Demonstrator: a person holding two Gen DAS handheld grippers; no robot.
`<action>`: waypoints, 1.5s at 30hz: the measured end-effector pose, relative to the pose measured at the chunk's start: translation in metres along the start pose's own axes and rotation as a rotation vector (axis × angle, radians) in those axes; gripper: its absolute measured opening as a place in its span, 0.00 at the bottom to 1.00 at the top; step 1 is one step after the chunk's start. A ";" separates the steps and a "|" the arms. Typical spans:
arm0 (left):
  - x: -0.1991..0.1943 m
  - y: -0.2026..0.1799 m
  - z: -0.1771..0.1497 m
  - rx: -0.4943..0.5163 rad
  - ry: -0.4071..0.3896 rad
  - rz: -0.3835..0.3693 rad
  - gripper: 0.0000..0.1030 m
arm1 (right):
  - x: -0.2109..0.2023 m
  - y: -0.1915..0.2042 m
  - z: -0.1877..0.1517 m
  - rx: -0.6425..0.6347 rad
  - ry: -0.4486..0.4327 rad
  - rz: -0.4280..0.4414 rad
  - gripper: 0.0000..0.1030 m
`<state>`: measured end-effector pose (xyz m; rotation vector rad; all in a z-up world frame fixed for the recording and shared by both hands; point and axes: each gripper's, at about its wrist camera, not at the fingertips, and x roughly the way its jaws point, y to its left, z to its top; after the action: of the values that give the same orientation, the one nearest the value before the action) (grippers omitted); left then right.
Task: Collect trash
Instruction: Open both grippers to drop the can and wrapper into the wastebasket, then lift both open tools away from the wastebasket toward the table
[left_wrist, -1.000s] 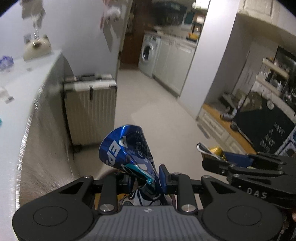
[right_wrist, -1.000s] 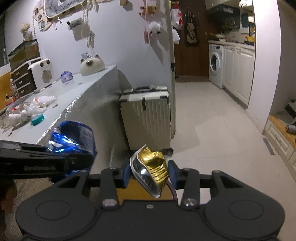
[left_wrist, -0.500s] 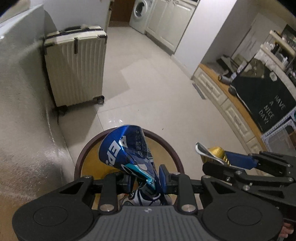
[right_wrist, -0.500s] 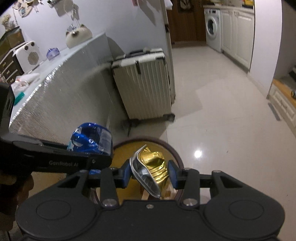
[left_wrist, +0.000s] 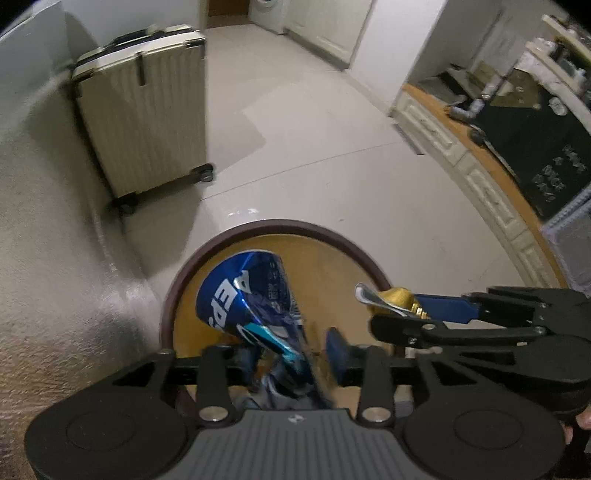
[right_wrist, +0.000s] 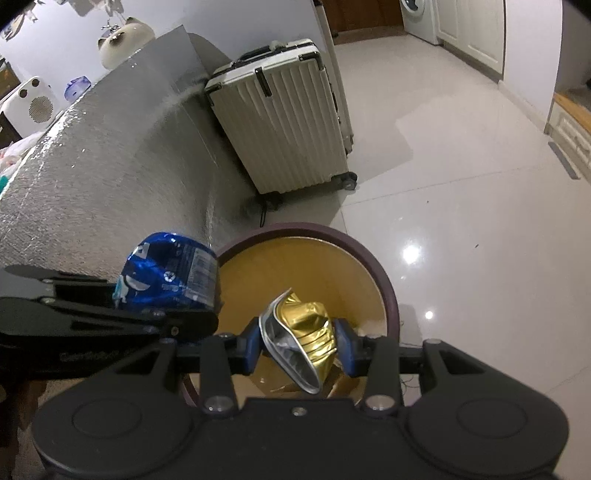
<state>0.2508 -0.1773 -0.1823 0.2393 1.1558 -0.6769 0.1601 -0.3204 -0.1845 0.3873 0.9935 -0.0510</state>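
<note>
Left wrist view: the left gripper (left_wrist: 291, 356) points steeply down over the round bin (left_wrist: 173, 291), whose dark rim rings a yellow inside. Its jaws have just been opening: the crushed blue can (left_wrist: 245, 301) is between them, with a clear gap on the right-hand pad's side, so it is no longer pinched; whether it touches the other pad cannot be told. The can hangs over the bin's near half, its wide end toward the far rim. Right of it, over the bin's right rim, the right gripper (left_wrist: 397, 308) reaches in from the side, clamped on the crushed gold can (left_wrist: 391, 297). Beyond the bin, to the left, a cream suitcase (left_wrist: 147, 107) stands on its wheels on the pale tiled floor (left_wrist: 332, 166), and a grey textured counter side (left_wrist: 48, 240) runs along the bin's left. Far right of the bin a low white cabinet with a wooden top (left_wrist: 491, 192) carries a black letter board.

Right wrist view: the right gripper (right_wrist: 299, 349) pinches the gold can (right_wrist: 306, 332) between both blue pads, above the bin's (right_wrist: 388, 291) open mouth, near its close edge. The blue can (right_wrist: 170, 273) hangs at the bin's left rim in the left gripper (right_wrist: 177, 295), whose black arms cross the lower left. The suitcase (right_wrist: 288, 122) stands behind the bin, against the end of the counter (right_wrist: 110, 166). Scraps lie in the bin's bottom
</note>
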 end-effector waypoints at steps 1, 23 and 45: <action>0.001 0.000 0.001 -0.008 0.002 0.021 0.59 | 0.002 -0.001 0.001 0.005 0.004 0.002 0.41; -0.003 0.028 0.009 -0.130 0.042 0.224 1.00 | 0.039 0.006 0.026 -0.031 0.026 -0.044 0.64; 0.001 0.022 -0.014 -0.117 0.097 0.255 1.00 | 0.006 0.004 0.007 -0.144 0.071 -0.057 0.71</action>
<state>0.2538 -0.1534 -0.1920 0.3165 1.2282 -0.3756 0.1705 -0.3183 -0.1850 0.2301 1.0713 -0.0174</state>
